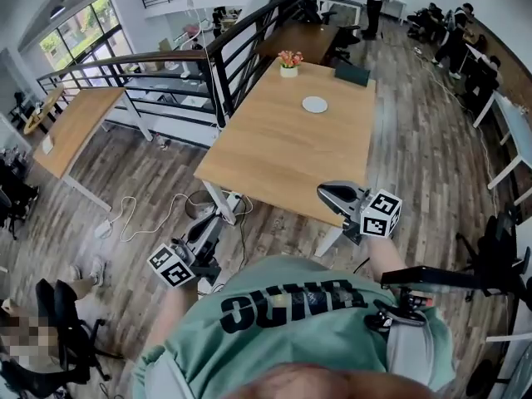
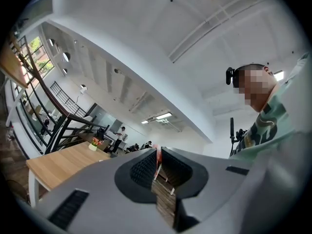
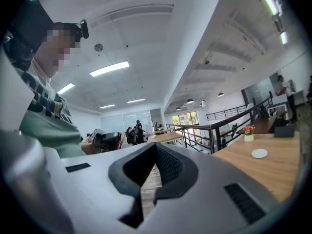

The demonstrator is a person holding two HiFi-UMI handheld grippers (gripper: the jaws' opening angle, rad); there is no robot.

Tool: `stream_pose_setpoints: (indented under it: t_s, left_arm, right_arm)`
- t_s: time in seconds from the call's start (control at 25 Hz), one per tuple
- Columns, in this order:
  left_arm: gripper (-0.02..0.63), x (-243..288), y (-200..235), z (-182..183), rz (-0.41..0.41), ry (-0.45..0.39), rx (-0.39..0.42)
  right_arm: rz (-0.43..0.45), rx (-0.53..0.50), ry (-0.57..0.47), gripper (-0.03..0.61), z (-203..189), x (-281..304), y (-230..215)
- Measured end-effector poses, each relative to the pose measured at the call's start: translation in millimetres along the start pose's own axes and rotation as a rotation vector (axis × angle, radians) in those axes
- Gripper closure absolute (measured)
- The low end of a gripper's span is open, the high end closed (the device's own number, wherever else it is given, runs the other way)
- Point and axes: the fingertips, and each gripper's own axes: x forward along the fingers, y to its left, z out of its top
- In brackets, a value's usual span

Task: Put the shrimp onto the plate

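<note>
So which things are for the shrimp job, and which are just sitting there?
For the job: plate, left gripper, right gripper, and a red sliver between the left gripper's jaws, maybe the shrimp, I can't tell.
Just lying about: flower pot, dark flat thing by it, black chair.

Two grippers, left gripper (image 1: 214, 221) and right gripper (image 1: 327, 193); one shrimp (image 2: 157, 158) (red, between the left jaws); one white plate (image 1: 314, 104); one flower pot (image 1: 288, 63), upper centre.

Left gripper (image 1: 214, 221) and right gripper (image 1: 330, 194), jaws closed.
</note>
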Motion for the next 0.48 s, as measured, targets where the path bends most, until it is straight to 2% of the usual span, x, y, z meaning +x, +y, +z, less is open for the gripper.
stream_pose_setpoints:
  t_s: [0.24, 0.48]
  left_arm:
    - [0.583, 61, -16, -16, 0.042, 0.043, 0.017]
    - [0.583, 118, -21, -27, 0.039, 0.082, 0.024]
  right_arm:
    - [0.044, 0.026, -0.036, 0.571, 2, -36, -51]
    - [0.025, 0.094, -0.062, 0.571, -14, -71, -98]
